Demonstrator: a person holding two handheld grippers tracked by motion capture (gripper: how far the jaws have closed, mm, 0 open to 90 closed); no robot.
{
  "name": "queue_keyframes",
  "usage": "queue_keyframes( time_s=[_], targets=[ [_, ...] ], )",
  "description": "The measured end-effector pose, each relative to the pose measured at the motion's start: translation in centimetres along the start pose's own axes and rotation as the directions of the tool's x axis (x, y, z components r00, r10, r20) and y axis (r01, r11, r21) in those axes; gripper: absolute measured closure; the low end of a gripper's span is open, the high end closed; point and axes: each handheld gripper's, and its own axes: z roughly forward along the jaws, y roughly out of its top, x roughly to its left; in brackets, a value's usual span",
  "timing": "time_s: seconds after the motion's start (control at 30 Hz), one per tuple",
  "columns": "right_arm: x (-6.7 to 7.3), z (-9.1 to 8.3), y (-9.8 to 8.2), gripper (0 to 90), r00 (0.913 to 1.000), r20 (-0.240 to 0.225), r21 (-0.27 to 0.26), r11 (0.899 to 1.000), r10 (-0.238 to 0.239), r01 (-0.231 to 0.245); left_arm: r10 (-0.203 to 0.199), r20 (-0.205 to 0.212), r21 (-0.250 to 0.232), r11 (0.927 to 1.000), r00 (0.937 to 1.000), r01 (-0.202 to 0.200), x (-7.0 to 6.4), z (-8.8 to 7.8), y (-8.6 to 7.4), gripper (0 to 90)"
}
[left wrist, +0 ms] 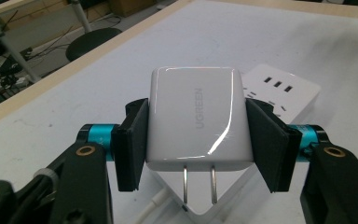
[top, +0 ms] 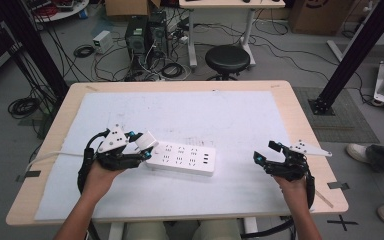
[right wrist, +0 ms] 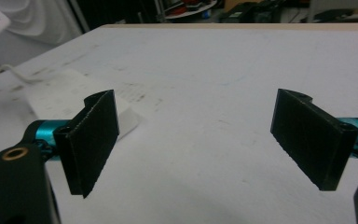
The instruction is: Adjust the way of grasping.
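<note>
Left gripper (left wrist: pixel 198 140) pinched a white charger (left wrist: pixel 198 123) just above the near end of the power strip (top: pixel 182 158), prongs bare and apparently not yet seated, while right gripper (right wrist: pixel 214 140) hung spread and idle over the table (top: pixel 285 100); plugging-in remained, I judged.

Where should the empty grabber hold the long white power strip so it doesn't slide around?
Probably the power strip's bare right end, coming down from above with the open right gripper across its two long flat edges. It lies flat, and the left gripper holds the charger over its left end.
</note>
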Motion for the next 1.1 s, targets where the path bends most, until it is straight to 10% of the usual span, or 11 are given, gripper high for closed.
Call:
queue_keyframes(
  time_s=[0.5, 1.1],
  targets=[
    [2.1, 1.1, 2.8, 15.5, 0.9525, -0.283, 0.128, 0.989, 0.112, -0.078, 0.152, 0.118, 0.024, 0.9874, 0.9813, -0.156, -2.8, 1.2, 1.5, 42.5],
    [6.3, 4.7, 4.1, 15.5, 0.8815, -0.434, 0.272, 0.960, 0.186, -0.069, 0.365, 0.204, -0.018, 0.9293, 0.9086, -0.369, -6.6, 2.6, 3.3, 42.5]
  ],
)
